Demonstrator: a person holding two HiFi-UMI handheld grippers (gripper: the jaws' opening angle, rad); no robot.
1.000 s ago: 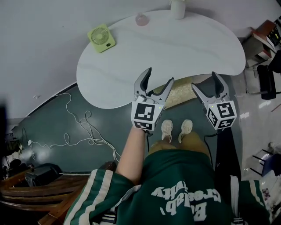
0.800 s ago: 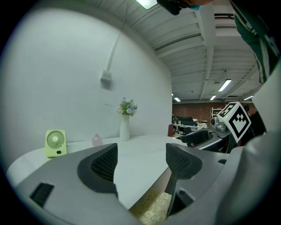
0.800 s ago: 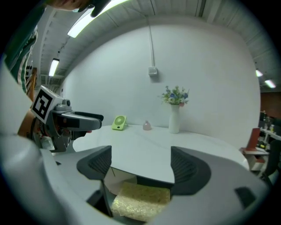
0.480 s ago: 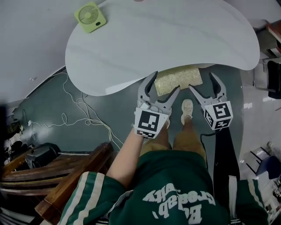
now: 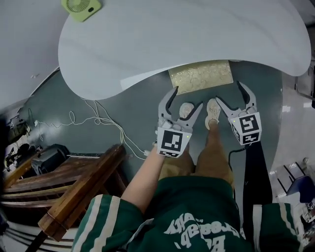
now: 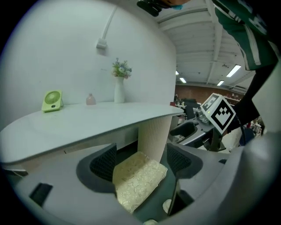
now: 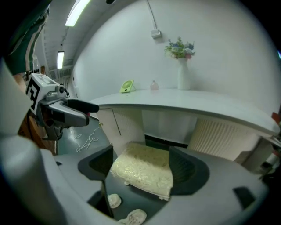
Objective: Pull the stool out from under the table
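The stool (image 5: pixel 201 76) sits upper middle, half under the desk (image 5: pixel 162 34). The left gripper (image 5: pixel 187 97), just opened wider, and right gripper (image 5: pixel 229 92), just closed a little, are open, holding nothing. Pinching only its soft top, they could slip off.

the stool (image 5: pixel 201 76) seat is covered in pale gold fabric with a flowery pattern. the table (image 5: pixel 172 39) top is finished in white with faint grey veins. the fan (image 5: pixel 81 6) is coloured light green, the floor (image 5: pixel 133 113) dark grey-green.
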